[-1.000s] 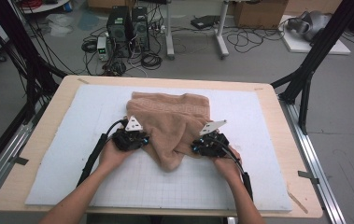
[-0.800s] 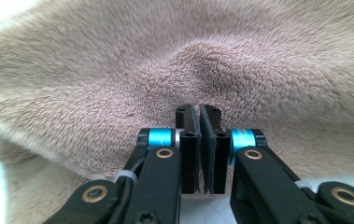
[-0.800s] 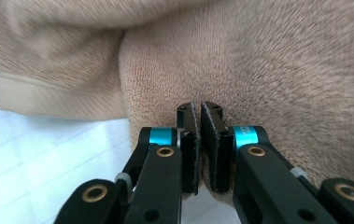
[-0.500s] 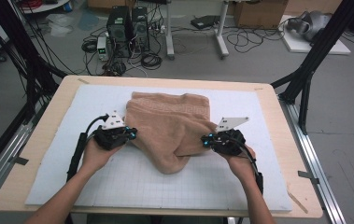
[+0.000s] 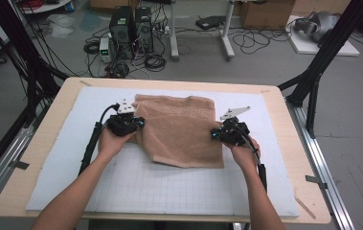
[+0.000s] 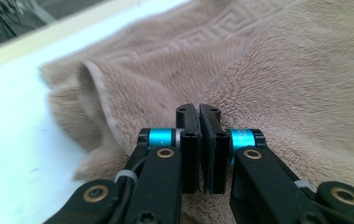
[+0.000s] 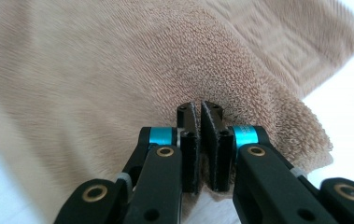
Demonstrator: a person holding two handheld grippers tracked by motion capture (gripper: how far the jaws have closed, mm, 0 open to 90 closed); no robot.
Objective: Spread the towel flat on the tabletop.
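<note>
A lab or workshop: beyond the desk [image 5: 284, 143], computer towers [image 5: 130, 25] and tangled cables [image 5: 260, 40] cover the grey floor [image 5: 351, 120], and black frame struts [image 5: 320, 67] flank it.

Tan towel [image 5: 179, 129] with a key-pattern border; white gridded mat [image 5: 169, 184]; black claws with blue rings

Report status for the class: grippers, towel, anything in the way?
Left hand-held gripper shut on towel, left edge. Right hand-held gripper shut on its right edge. Towel partly spread on white mat, lower part rumpled. Nothing blocking.
</note>
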